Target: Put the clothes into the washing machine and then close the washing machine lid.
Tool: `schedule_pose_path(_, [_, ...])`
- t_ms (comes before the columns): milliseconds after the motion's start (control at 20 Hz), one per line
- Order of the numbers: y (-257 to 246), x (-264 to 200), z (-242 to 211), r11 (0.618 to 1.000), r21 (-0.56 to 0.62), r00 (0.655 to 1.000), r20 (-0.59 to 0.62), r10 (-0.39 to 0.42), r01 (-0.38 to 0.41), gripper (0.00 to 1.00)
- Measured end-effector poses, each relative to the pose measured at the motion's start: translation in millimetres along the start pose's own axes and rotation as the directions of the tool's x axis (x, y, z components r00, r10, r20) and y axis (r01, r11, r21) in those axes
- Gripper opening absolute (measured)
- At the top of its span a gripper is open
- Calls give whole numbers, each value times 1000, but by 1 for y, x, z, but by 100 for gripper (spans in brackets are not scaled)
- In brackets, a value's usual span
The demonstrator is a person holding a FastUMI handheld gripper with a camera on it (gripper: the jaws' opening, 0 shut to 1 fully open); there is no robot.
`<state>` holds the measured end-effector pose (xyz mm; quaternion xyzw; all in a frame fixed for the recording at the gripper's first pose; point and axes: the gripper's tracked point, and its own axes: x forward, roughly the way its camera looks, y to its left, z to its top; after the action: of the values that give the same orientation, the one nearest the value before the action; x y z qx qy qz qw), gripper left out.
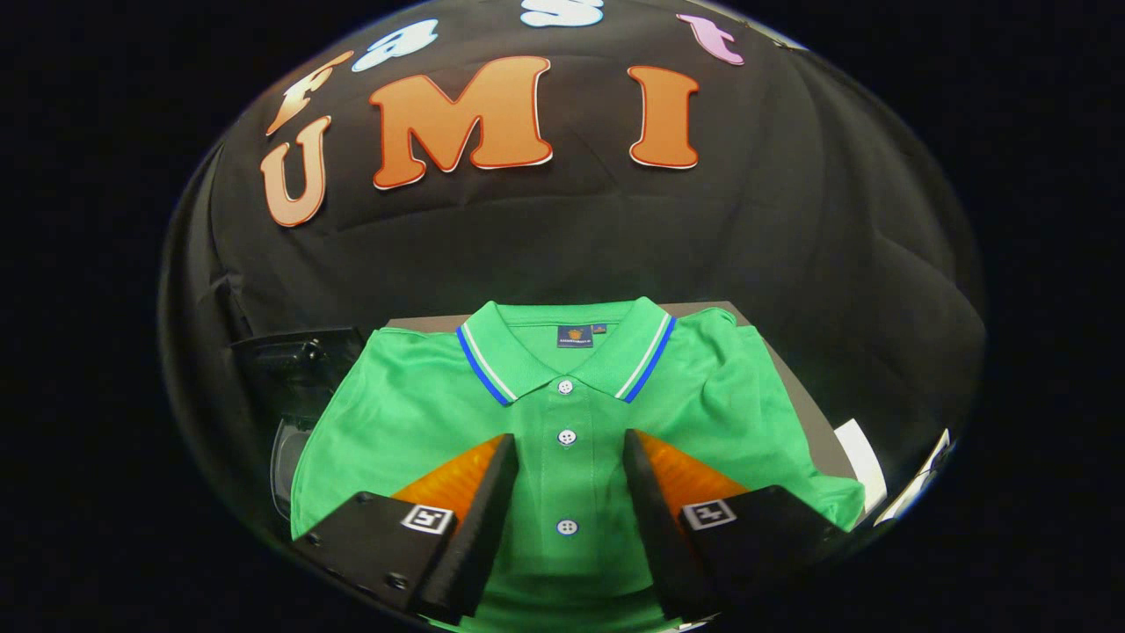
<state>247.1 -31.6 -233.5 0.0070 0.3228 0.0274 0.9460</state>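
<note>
One green polo shirt with a blue-and-white striped collar (562,413) lies flat on the grey tabletop (795,391). The hand-held gripper (567,453) hangs over it, fingers spread wide either side of the placket with its three white buttons (567,437). Soft, floppy, light fabric, I'd guess; best pinch a bunched fold mid-chest.

Your shirt (562,413) hides most of the table (791,387) under it, and its lower hem runs out of view beneath the gripper (567,444). You can't tell whether the spread fingers (488,492) touch the cloth. The dark machine (294,369) beside the left sleeve is too dim to make out.
</note>
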Motion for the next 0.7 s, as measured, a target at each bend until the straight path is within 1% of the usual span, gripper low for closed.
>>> schedule_pose_path(50, [3,1,0,1000,-7,1000,-8,8,-8,70])
schedule_pose_path(150, [9,1,1,1000,-12,1000,-21,11,-11,49])
schedule_pose_path(200, [13,0,0,1000,-16,1000,-27,12,-12,45])
schedule_pose_path(250, [15,-1,1,1000,-18,1000,-31,5,-6,36])
schedule_pose_path(300, [14,-1,0,1000,-11,999,-39,-6,6,31])
schedule_pose_path(400, [17,0,1,1000,-14,999,-53,-8,8,29])
schedule_pose_path(450, [17,1,1,1000,-16,998,-55,-13,12,18])
schedule_pose_path(500, [18,-1,3,1000,-24,999,-46,-12,10,18])
schedule_pose_path(600, [18,-2,5,1000,-8,999,-41,-6,6,12])
schedule_pose_path(700, [17,-9,9,1000,19,1000,-10,-3,3,12])
